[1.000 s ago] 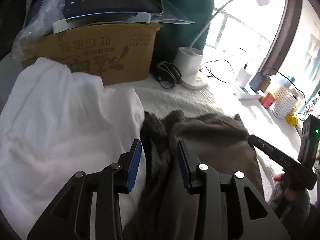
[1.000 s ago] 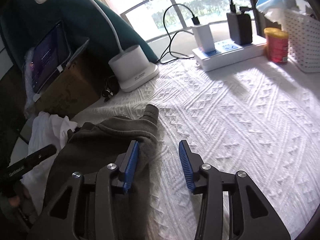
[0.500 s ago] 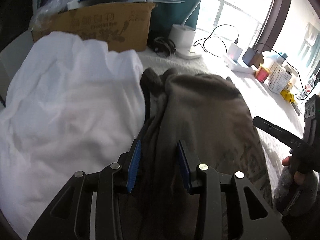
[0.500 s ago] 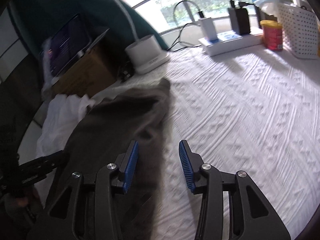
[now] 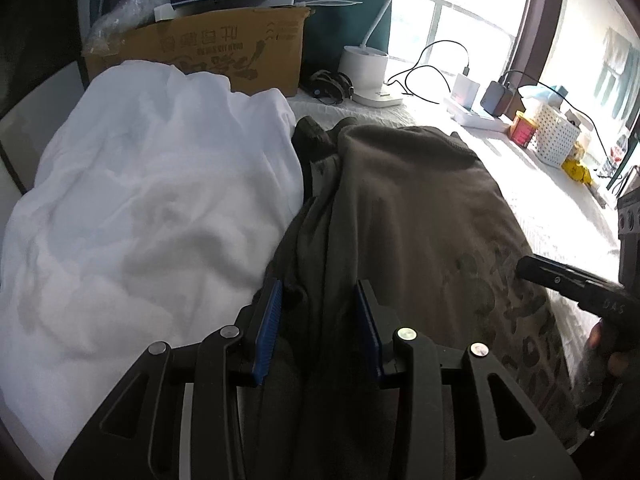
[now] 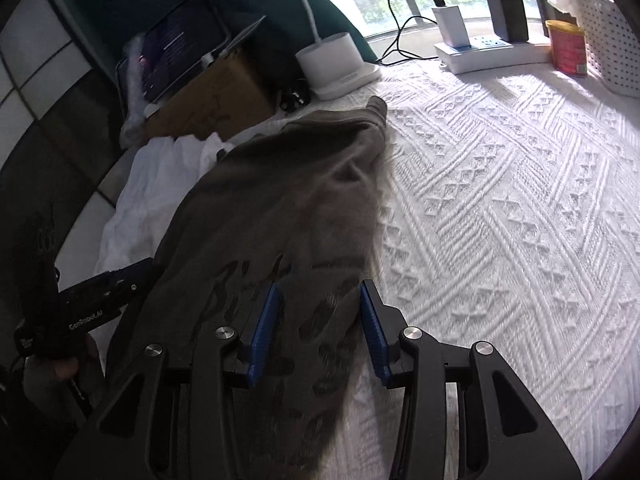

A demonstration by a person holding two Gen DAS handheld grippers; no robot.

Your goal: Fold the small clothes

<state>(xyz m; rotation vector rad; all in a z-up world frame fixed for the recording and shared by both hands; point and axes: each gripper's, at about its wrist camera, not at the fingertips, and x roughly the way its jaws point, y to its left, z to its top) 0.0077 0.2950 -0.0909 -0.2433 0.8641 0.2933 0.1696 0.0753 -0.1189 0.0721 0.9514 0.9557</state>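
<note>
The near end of the brown garment (image 6: 280, 216) runs under the right gripper (image 6: 318, 330) and off the bottom edge. Its printed lettering is blurred and partly covered. The box's (image 5: 224, 46) print is too small to read.

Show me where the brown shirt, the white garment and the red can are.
Brown shirt (image 6: 280, 200): right wrist view, on its plain upper back above the lettering.
White garment (image 5: 160, 184): left wrist view, on the middle of its crumpled heap.
Red can (image 6: 568, 50): right wrist view, on its side wall under the yellow lid.
</note>
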